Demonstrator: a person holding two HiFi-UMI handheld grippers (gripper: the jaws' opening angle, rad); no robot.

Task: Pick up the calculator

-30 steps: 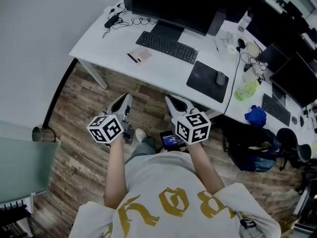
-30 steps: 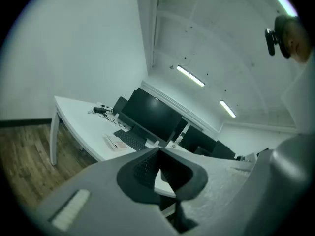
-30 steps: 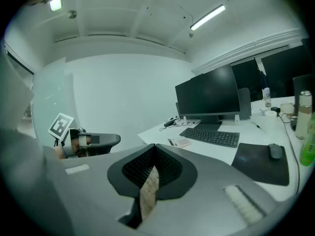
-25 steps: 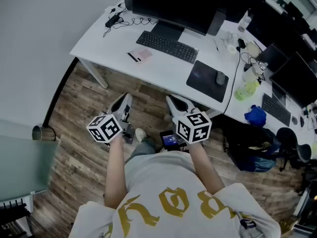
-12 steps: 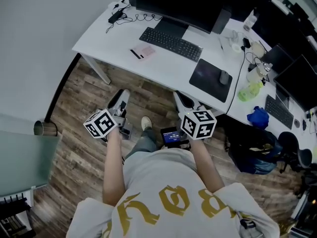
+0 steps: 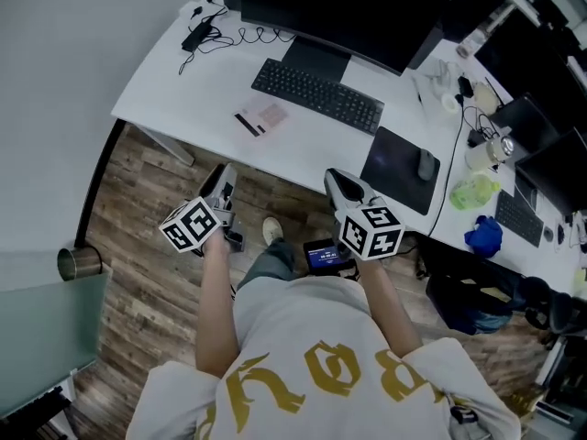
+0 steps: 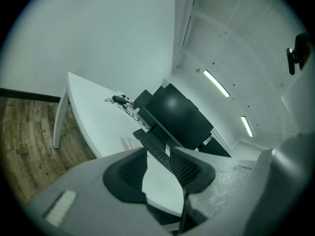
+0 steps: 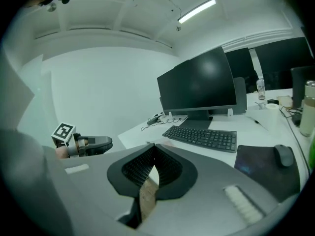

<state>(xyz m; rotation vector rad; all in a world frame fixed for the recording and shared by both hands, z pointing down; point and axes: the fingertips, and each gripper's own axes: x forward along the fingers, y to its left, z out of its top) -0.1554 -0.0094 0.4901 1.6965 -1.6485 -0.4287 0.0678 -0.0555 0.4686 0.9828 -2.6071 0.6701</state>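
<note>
white desk edge ahead, wood floor open below; calculator on it beyond left gripper, narrowly parted, empty; right gripper closed, empty.

On the desk I see the keyboard before the monitor, calculator left, mouse pad right.
</note>
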